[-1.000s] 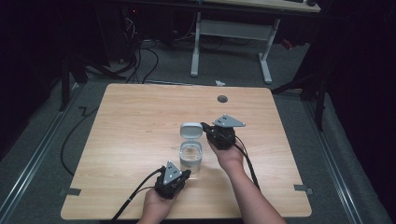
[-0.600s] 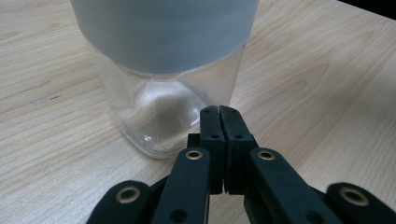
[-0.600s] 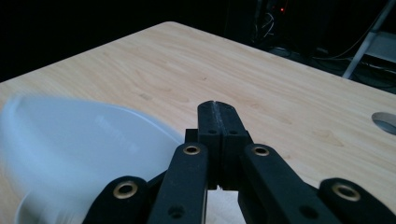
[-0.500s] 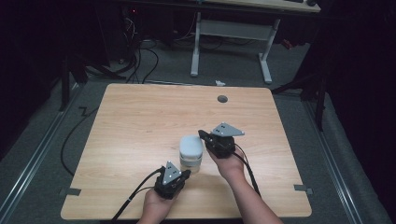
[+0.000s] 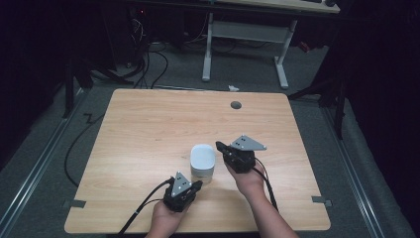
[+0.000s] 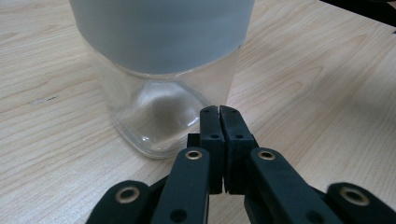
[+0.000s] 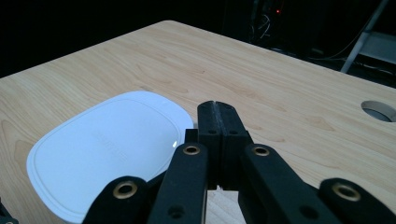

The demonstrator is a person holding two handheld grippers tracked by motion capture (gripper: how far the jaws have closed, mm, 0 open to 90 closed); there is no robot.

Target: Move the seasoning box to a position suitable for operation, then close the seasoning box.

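Observation:
A clear square jar [image 5: 202,174] stands near the table's front middle with a white lid [image 5: 203,157] on top of it. My left gripper [image 5: 197,184] is shut and empty just in front of the jar. In the left gripper view its joined tips [image 6: 219,110] reach almost to the jar's glass base [image 6: 154,116], under the lid's rim [image 6: 163,32]. My right gripper [image 5: 219,146] is shut and empty at the lid's right edge. In the right gripper view its tips [image 7: 217,106] sit over the edge of the lid [image 7: 107,149]; whether they touch it I cannot tell.
The wooden table [image 5: 148,124] has a round cable hole [image 5: 236,105] near its far edge, which the right gripper view shows too, as the hole [image 7: 378,110]. Behind the table stand a desk frame [image 5: 242,34] and floor cables [image 5: 148,54]. Each gripper trails a cable toward the front edge.
The white lid lay on the table behind the open jar; now it sits on top of the jar. The right gripper has come nearer along with it. The left gripper has stayed put.

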